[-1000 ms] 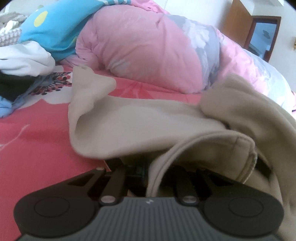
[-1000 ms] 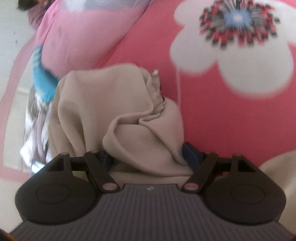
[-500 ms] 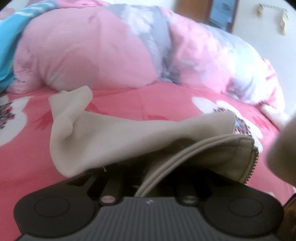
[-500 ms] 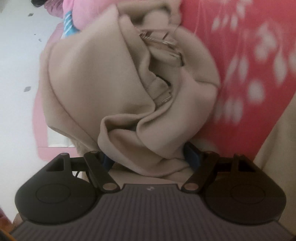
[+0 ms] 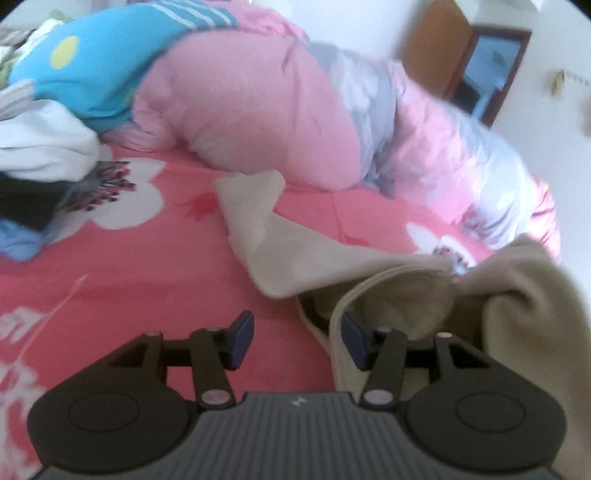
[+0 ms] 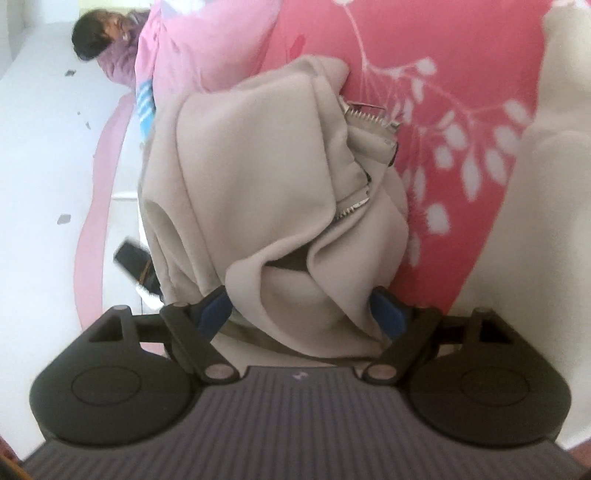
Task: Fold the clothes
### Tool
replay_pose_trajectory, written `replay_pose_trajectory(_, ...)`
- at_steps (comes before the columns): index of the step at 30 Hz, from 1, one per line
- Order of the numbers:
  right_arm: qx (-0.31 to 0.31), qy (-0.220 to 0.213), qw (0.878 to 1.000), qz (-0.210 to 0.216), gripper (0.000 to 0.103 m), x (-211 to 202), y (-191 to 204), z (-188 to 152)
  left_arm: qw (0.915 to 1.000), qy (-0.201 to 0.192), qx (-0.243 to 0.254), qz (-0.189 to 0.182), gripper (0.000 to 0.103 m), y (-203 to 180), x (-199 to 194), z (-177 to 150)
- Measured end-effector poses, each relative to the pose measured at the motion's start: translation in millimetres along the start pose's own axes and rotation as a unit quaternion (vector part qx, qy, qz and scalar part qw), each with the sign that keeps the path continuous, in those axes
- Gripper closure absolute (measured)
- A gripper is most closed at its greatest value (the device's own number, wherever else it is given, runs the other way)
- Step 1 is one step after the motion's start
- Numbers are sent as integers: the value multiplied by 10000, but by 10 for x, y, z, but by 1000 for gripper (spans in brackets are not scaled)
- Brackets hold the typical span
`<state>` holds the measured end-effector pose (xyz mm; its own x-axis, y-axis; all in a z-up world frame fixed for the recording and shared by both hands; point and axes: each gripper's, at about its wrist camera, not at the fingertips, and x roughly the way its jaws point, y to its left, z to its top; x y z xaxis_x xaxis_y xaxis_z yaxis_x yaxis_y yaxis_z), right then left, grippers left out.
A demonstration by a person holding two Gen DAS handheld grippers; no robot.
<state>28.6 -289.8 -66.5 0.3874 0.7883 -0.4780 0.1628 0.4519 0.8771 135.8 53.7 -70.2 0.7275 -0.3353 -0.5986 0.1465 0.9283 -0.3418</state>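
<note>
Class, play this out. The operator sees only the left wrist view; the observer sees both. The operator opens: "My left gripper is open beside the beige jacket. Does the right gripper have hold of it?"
Observer: Yes. The right gripper is shut on a bunched fold of the beige jacket.
Operator: Is the zipper anywhere near that grip?
Observer: The zipper shows beyond the grip, its metal teeth exposed along the jacket's edge, against the pink sheet.
Operator: Anything past the bed on that side?
Observer: A person appears at the top left of the right wrist view, beyond the pink quilt.
</note>
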Motion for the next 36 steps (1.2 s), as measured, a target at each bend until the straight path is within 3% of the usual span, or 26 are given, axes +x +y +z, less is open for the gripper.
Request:
replay_pose_trajectory(2,1,-96,10000,20,21,-37,30,-27,9998,-48,-102,-134,48,-1,-209,-80)
replay_pose_trajectory(8,16,-289,9994,181,21,-155,189,-79,9931,342,-580,-956,47,-1,-560,-507)
replay_pose_trajectory(11,1,-362,9991,222,21,-360,-100,67,9852,542,-840,-1392,46,-4,-679,-715)
replay_pose_trajectory(13,-12,-411,9989,241,20,-467,-286,152,9783,673,-1008,-1679,38,-6,-757,-852)
replay_pose_trajectory(15,-22,-476,9986,233,19,-579,-379,147,9743,748,-939,-1907,36,-44,-811,-948)
replay_pose_trajectory(25,-672,-1117,9913,-197,19,-1017,-463,97,9717,1159,-278,-2039,36,-389,-755,-1174)
replay_pose_trajectory(28,-1286,-980,9858,-453,17,-1002,-346,-4,9705,1352,-197,-1988,36,-459,-690,-1241)
replay_pose_trajectory(32,-1981,-601,9748,-826,14,-833,-204,-106,9609,1763,-506,-2074,36,-438,-522,-1362)
replay_pose_trajectory(36,-2181,-334,9700,-1016,14,-649,-223,-99,9561,1669,-849,-2253,35,-388,-449,-1378)
